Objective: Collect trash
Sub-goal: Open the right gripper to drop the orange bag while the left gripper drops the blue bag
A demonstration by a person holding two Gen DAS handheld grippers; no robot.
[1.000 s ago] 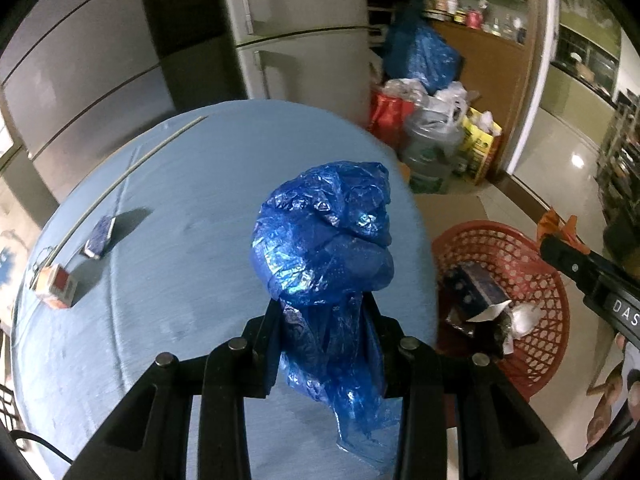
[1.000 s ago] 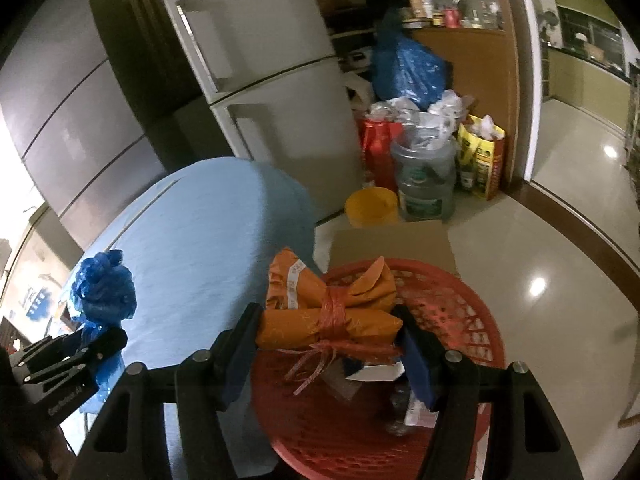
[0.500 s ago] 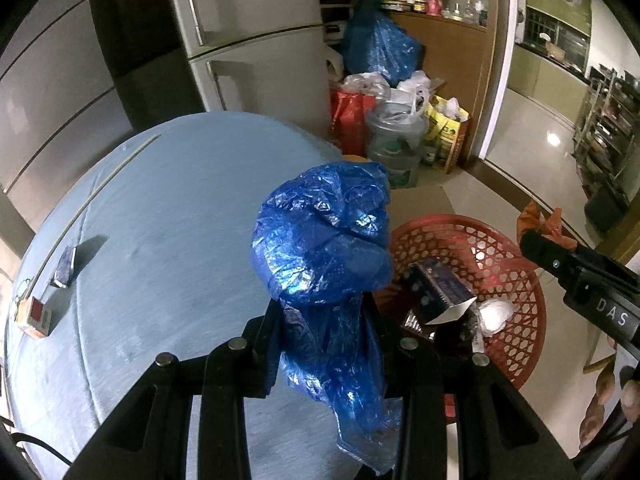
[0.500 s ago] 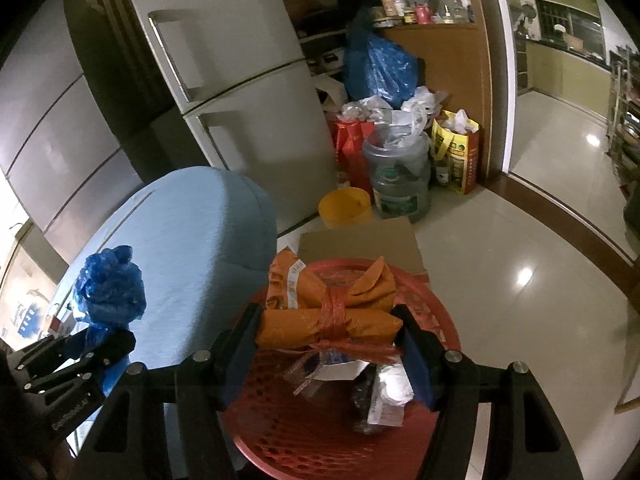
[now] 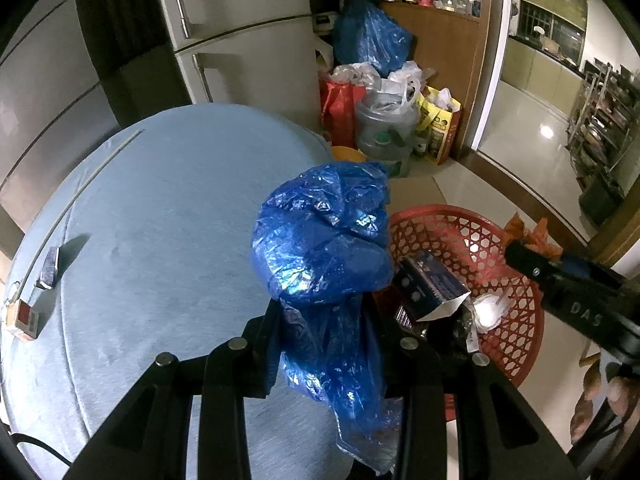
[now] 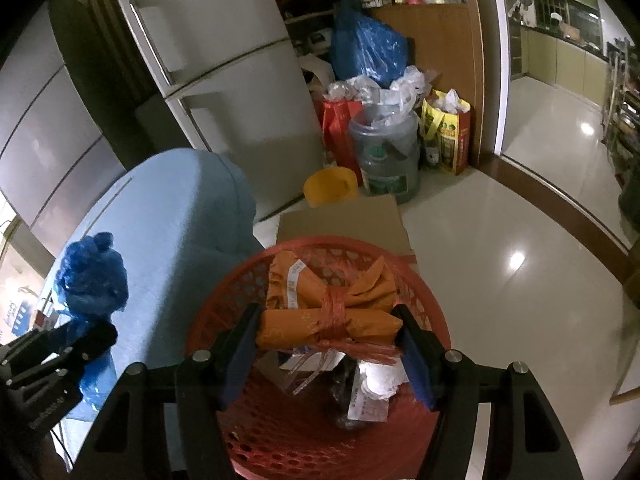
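Note:
My left gripper (image 5: 320, 332) is shut on a crumpled blue plastic bag (image 5: 322, 236), held over the right edge of the round table (image 5: 160, 220) beside the red mesh basket (image 5: 516, 320). The right gripper (image 6: 326, 330) is shut on an orange bundle (image 6: 332, 308) tied with red string, directly above the red basket (image 6: 304, 440). In the basket lie a dark carton (image 5: 434, 284), white crumpled paper (image 6: 378, 380) and other wrappers. The left gripper with its blue bag (image 6: 90, 280) shows at the left of the right wrist view.
Small packets (image 5: 50, 268) and a red-and-white box (image 5: 24, 316) lie at the table's left edge. Behind stand a fridge (image 6: 224, 80), a water jug (image 6: 386, 152), a yellow bowl (image 6: 330, 186), bags and flat cardboard (image 6: 344, 220). Tiled floor stretches to the right.
Both grippers have moved right and down with their loads. The orange bundle now hangs fully over the basket, and the blue bag has reached the table's right edge next to it.

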